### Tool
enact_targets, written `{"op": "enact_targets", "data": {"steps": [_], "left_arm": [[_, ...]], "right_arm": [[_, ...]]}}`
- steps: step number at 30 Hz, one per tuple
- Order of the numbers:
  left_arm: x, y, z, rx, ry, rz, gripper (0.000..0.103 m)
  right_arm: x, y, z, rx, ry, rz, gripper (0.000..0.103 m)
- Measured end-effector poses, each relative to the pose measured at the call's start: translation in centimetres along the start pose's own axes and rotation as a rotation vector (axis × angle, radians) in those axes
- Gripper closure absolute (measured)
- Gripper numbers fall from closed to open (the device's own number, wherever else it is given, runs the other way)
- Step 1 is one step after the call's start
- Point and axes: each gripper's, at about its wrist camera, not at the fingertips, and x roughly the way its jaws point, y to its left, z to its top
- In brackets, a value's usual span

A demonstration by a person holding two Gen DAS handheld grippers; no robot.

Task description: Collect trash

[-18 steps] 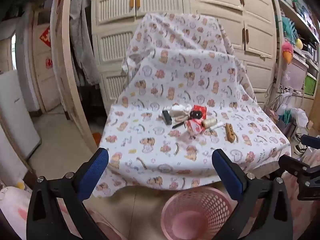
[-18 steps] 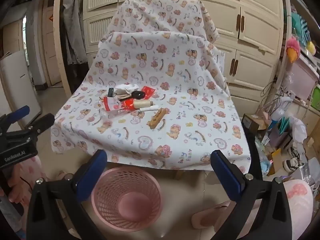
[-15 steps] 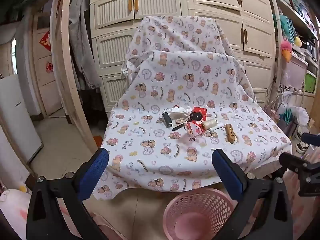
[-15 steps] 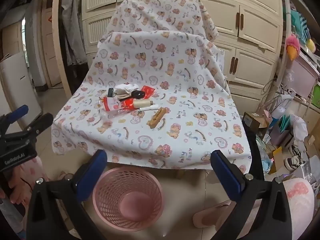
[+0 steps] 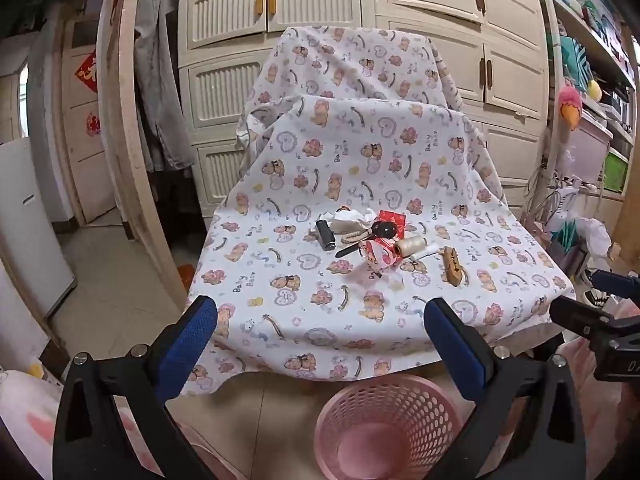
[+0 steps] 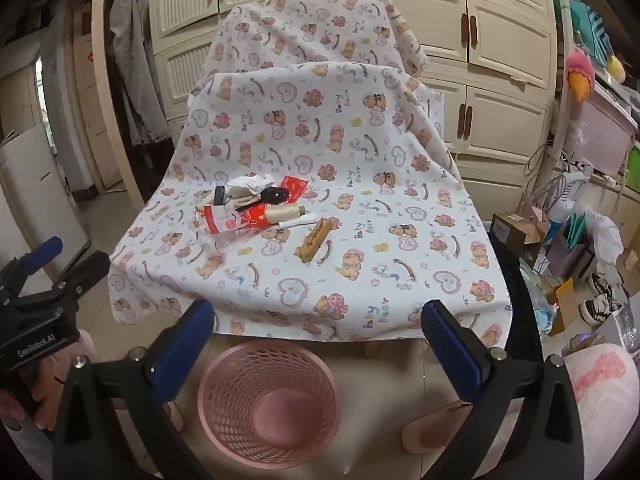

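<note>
A heap of small items lies mid-table on a bear-print cloth (image 5: 320,280): a crumpled white tissue (image 5: 352,216) (image 6: 250,182), red wrappers (image 5: 390,220) (image 6: 294,190), a clear red-printed bag (image 5: 376,252) (image 6: 224,220), a thread spool (image 5: 408,246) (image 6: 282,213), a black lighter (image 5: 325,235), a wooden clip (image 5: 454,266) (image 6: 316,238). A pink mesh basket (image 5: 388,428) (image 6: 268,400) stands on the floor in front. My left gripper (image 5: 320,328) and right gripper (image 6: 316,328) are both open and empty, held back from the table's front edge.
Cream cabinets (image 5: 320,8) stand behind the table. A wooden frame with hanging clothes (image 5: 152,80) is at left. Shelves, bags, boxes and shoes (image 6: 580,248) crowd the floor at right. A white appliance (image 5: 24,232) stands far left.
Both views have shifted slightly; the table and basket sit a little lower and nearer in the frames. Both grippers stay open. Nothing on the table has moved.
</note>
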Motion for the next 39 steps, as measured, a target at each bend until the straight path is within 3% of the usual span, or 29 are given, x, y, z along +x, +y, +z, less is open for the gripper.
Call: {"op": "enact_targets", "data": {"steps": [8,19,39], "left_arm": [[0.15,-0.18,-0.48,0.008,0.000,0.006,0.001],[0.27,-0.79,-0.72,0.033,0.013,0.003,0.001],[0.42,-0.05,-0.55,0.003,0.024,0.019,0.001]], "right_arm": [[-0.70,0.74,0.15,-0.035,-0.052,-0.005,0.000],[0.06,0.15,-0.10,0.018,-0.014,0.023,0.000],[0.14,0.66,-0.15,-0.013,-0.013,0.007,0.000]]}}
